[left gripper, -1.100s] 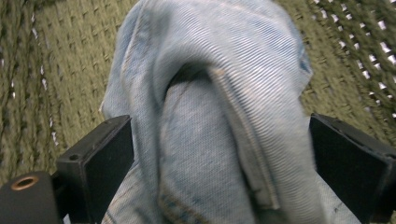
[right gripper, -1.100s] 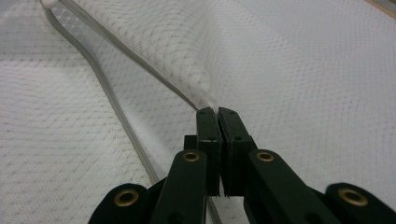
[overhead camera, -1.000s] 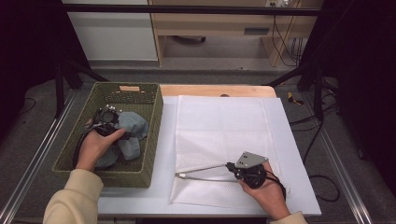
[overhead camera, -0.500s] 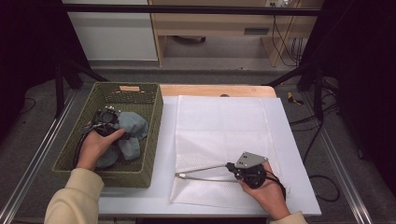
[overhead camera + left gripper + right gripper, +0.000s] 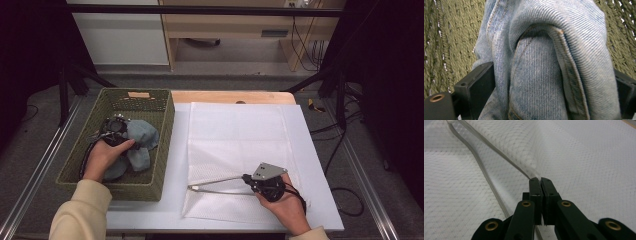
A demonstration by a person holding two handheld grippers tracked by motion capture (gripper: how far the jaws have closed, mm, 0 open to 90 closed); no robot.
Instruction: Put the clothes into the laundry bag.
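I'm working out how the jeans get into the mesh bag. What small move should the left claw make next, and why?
Probably lift the jeans up out of the basket. The left claw has a fold of denim between its jaws, and the jeans lie in the basket. The right claw is shut on the mesh bag edge, holding its mouth slightly raised, so the bag looks ready.

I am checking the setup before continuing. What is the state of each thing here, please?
Jeans: crumpled in the basket, gripped.
Basket: upright on the table, holding the jeans.
Mesh bag: flat on the table, one edge lifted.
Left tongs: shut on the jeans.
Right tongs: shut on the bag's edge.
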